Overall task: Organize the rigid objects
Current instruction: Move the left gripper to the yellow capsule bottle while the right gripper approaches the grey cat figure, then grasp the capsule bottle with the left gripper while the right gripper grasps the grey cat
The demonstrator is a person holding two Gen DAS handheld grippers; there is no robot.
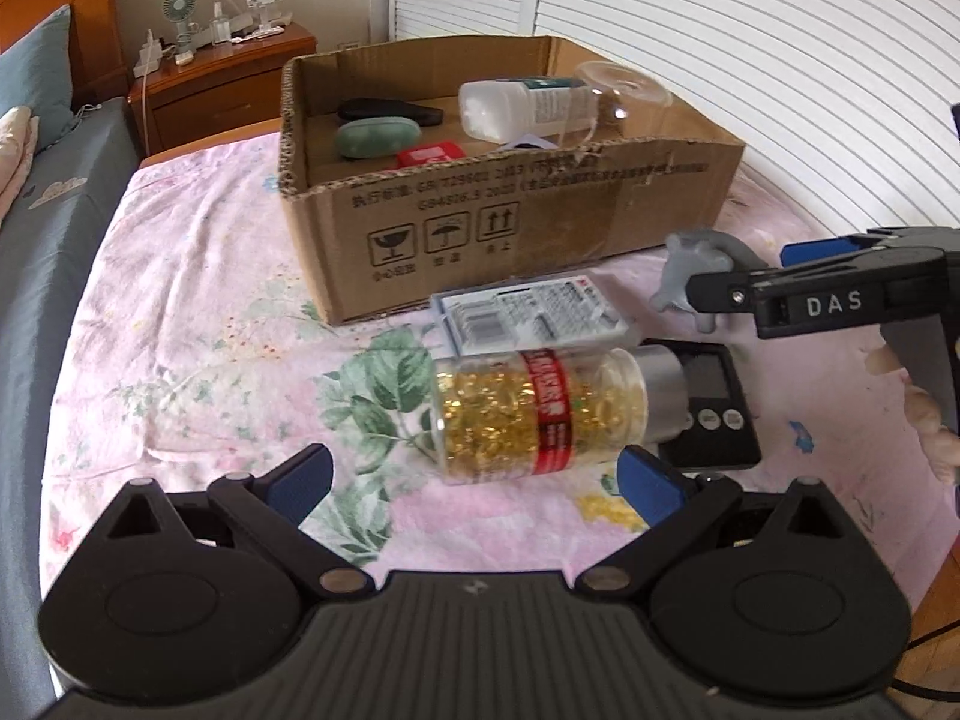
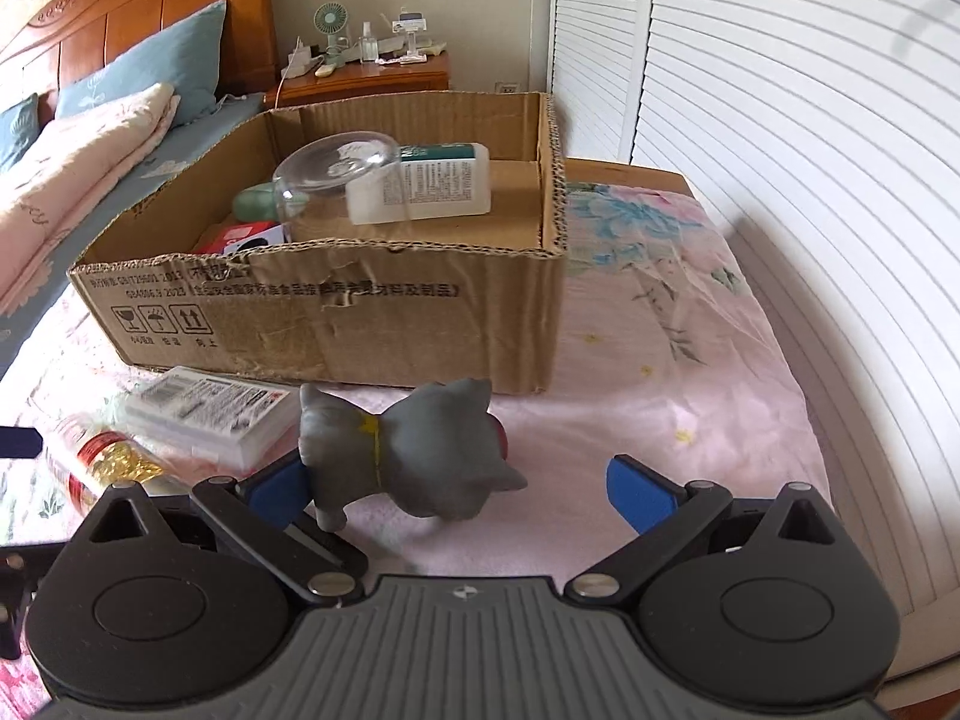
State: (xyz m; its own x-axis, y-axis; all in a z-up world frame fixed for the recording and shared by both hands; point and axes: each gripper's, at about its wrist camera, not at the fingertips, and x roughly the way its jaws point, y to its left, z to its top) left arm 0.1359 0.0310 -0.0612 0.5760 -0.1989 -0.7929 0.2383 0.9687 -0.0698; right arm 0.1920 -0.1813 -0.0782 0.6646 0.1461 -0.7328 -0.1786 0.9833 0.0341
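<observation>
In the left wrist view my left gripper [image 1: 474, 480] is open just short of a clear bottle of golden capsules [image 1: 540, 414], which lies on its side on the floral bedspread. Behind the bottle are a white plastic case [image 1: 528, 315] and a black pocket scale [image 1: 711, 408]. My right gripper [image 2: 459, 492] is open wide around a grey toy animal [image 2: 420, 450], which rests against the left finger pad [image 2: 279, 489]. The same toy [image 1: 690, 276] and the right gripper [image 1: 744, 273] show at the right of the left wrist view. An open cardboard box [image 1: 510, 204] [image 2: 336, 312] stands just beyond.
The box holds a white bottle [image 2: 420, 192], a clear glass [image 2: 336, 165], a green case [image 1: 378, 138], a black case [image 1: 390, 111] and a red packet [image 1: 432, 155]. White louvred doors [image 2: 780, 150] stand on the right, a wooden nightstand [image 1: 228, 78] behind. A hand [image 1: 936, 432] grips the right tool.
</observation>
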